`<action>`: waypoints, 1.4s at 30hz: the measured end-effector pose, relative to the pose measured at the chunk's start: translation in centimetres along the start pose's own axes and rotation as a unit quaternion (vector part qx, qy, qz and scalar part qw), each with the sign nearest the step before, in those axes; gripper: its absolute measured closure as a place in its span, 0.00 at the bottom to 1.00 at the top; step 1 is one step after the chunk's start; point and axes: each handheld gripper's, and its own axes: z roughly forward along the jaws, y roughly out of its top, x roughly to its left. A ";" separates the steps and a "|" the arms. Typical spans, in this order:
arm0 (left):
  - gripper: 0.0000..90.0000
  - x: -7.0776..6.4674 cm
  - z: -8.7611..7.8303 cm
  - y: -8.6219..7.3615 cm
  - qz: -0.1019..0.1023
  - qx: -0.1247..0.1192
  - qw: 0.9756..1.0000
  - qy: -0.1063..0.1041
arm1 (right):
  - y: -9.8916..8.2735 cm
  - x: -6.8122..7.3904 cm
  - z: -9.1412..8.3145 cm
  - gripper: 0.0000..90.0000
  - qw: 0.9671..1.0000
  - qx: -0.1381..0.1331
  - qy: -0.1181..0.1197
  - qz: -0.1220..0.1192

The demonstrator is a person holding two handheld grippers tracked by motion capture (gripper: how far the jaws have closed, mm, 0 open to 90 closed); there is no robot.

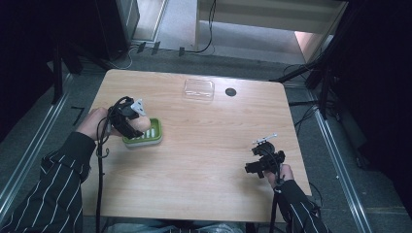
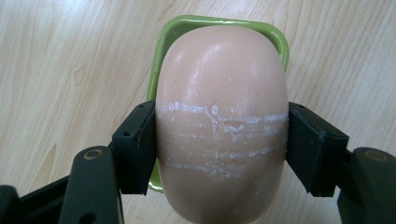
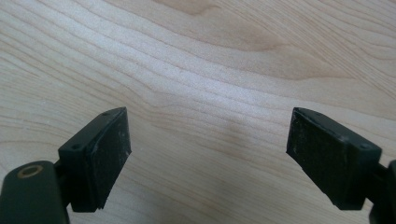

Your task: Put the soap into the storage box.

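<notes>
Clamping the pink soap bar (image 2: pixel 222 126) between both pads, the left gripper (image 2: pixel 222 144) holds it just over the green soap dish (image 2: pixel 163 46). Right gripper (image 3: pixel 208 154) gapes wide and empty above bare table (image 3: pixel 210 60), well apart.

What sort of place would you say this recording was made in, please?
Probably a lab or studio rig for recording handling demonstrations, not a home: a bare wooden table stands between dark curtains, cables trail over the grey floor, and metal rails run along both sides.
</notes>
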 end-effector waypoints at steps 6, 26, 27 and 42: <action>0.37 0.3 0.7 0.0 0.005 0.000 1.000 0.000 | 0.0 -0.1 0.0 0.16 1.000 0.000 0.001 0.001; 0.37 0.6 2.2 -0.4 0.005 -0.007 1.000 0.001 | 0.0 -0.1 0.0 0.16 1.000 0.002 0.002 0.000; 0.37 0.7 2.2 -0.4 0.005 -0.006 1.000 0.001 | 0.0 -0.1 0.0 0.16 1.000 0.002 0.001 0.000; 0.37 0.9 3.1 -0.7 -0.002 -0.007 1.000 -0.005 | 0.0 0.0 0.0 0.16 1.000 0.002 0.000 0.000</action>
